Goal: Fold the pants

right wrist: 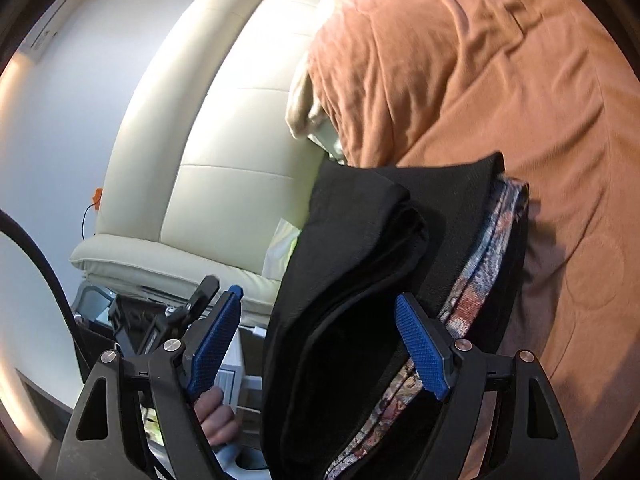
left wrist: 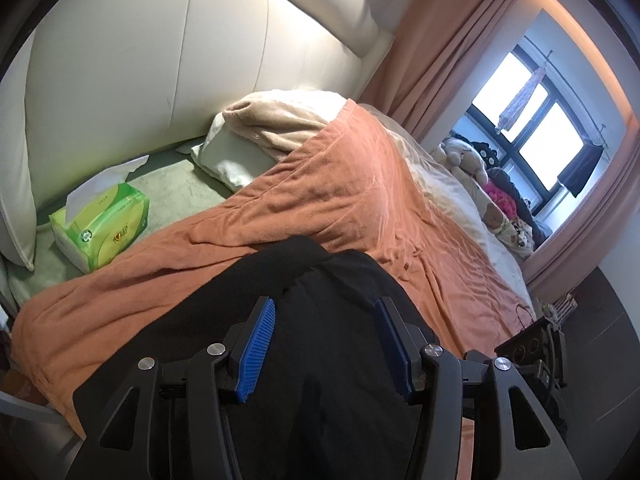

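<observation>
Black pants (left wrist: 332,320) folded, lower part cut off by frame, on orange blanket (left wrist: 340,200) near bed edge. Left gripper (left wrist: 326,344), right gripper (right wrist: 320,344): fingers spread, pads clear of cloth, holding nothing.

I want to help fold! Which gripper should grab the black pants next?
Probably the right gripper: its open jaws straddle the folded edge of the black fabric pants, so it could simply close. The left gripper, open too, hangs over flat cloth on the orange blanket.

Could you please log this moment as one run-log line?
left gripper: open | right gripper: open | black pants: folded on orange blanket, between both grippers' jaws, unpinched
</observation>
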{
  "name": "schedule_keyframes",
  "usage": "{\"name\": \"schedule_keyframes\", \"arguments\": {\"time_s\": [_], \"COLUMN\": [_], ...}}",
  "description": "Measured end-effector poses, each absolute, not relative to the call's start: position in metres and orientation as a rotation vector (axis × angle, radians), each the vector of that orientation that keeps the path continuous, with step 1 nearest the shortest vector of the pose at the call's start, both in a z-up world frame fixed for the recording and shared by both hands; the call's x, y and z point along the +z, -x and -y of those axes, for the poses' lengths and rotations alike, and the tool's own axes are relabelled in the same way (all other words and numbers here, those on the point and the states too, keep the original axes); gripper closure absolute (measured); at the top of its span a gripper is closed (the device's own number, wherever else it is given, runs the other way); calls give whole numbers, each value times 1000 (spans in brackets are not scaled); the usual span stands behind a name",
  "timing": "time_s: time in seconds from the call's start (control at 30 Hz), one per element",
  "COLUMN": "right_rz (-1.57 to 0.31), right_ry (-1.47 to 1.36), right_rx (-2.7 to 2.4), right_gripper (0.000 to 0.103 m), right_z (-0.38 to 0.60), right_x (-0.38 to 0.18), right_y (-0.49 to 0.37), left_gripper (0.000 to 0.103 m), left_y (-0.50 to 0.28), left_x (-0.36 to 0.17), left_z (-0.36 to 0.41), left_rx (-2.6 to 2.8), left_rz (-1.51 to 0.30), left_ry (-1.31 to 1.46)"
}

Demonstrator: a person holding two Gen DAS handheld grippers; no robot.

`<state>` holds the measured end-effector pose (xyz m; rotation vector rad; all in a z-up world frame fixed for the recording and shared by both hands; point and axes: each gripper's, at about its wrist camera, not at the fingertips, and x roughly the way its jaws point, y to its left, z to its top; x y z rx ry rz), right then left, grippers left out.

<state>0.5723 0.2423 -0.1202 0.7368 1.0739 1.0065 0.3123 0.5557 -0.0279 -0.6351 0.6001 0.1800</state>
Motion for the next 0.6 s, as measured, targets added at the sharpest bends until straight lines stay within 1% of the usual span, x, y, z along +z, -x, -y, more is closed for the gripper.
{"name": "schedule_keyframes", "arguments": {"time_s": [0.13,0.33,0.37,0.4,0.43,0.47,0.5,0.53,0.6], "right_rz": [-1097,-1171,-1192,-1200,-1202,-1205,-1203,-1192,-1140], "right_ry": [-824,-789,-790,-813,-823,-813,-799,-775,-703], "right_rx": [1051,1025,1019,1022,1028,1024,1010,989,956], "right_gripper": [24,24,24,26,34,40,54,73,88], "right_z": [-237,-259,-265,-269,-271,-274,-276,-274,-269], "right_x": [-122,-133,-135,-136,-134,-133,-131,-128,-119], "right_y": [-574,-586,-590,-597,-606,-613,-620,-624,-625], "left_gripper": [48,49,53,61,65,70,75,76,78], "left_y": [-304,-301,-302,-303,-304,-306,-308,-310,-315], "left_x": [-33,-38,-38,-38,-39,-41,-43,-44,-51], "left_z": [-540,-516,-512,-507,-504,-500,-494,-491,-484], "left_rx": [162,140,134,131,128,122,120,124,117], "left_rz": [-613,-633,-636,-645,-656,-670,-684,-695,-727], "left_ry": [645,657,654,652,653,646,628,617,617]}}
